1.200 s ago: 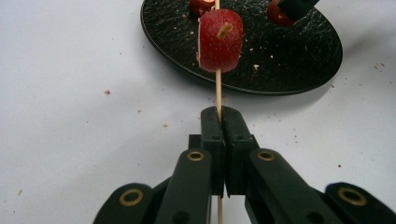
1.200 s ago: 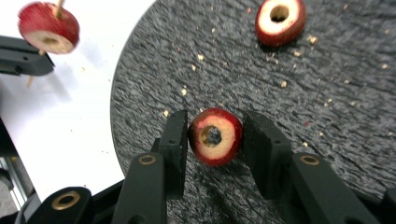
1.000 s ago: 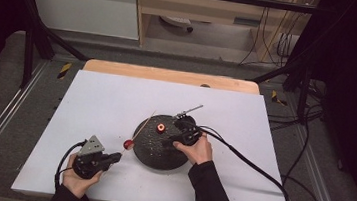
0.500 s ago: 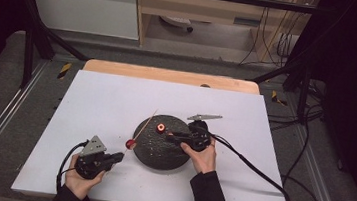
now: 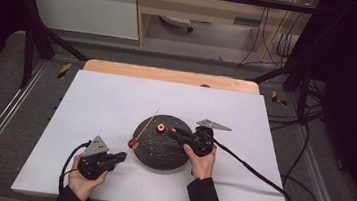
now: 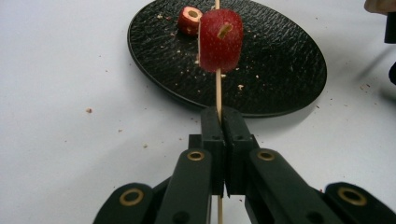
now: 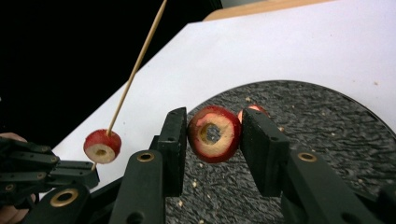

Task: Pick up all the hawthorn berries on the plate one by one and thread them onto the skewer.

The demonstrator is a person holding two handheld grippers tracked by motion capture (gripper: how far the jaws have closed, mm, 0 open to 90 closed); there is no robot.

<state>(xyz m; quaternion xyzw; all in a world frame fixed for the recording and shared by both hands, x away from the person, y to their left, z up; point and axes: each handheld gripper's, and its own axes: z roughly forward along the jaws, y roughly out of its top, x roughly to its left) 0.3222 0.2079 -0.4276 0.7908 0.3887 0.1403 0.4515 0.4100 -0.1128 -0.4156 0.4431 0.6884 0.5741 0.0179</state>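
The right tongs [image 7: 212, 135] are closed on a cored red fruit ring [image 7: 214, 134], one pad against each side of its rim, so the hole through its middle faces the camera and stays free. In the high view these tongs [image 5: 169, 129] hang over the black textured plate [image 5: 161, 154] with the ring [image 5: 161, 128] at their tip. The left tongs [image 6: 219, 116] are shut tight on a thin wooden skewer [image 6: 217, 88], pinching it low down, and hold it above the table [image 5: 106, 103] just beside the plate's near-left rim. One red fruit piece [image 6: 220, 39] is already threaded on the stick a little above the jaws; its bare pointed end slants up and away.

The step in hand looks like threading the held ring onto that skewer. To do it well, I would keep the left tongs still and let only the right hand travel, bringing the ring's hole square to the skewer's tip rather than at an angle, since a slanted approach could bend the stick or split the ring. Hold a light squeeze: the flesh looks soft and the ring walls are thin. Slide the ring down towards the threaded piece before letting go. Another small fruit piece [image 6: 189, 19] lies on the plate, with crumbs around it
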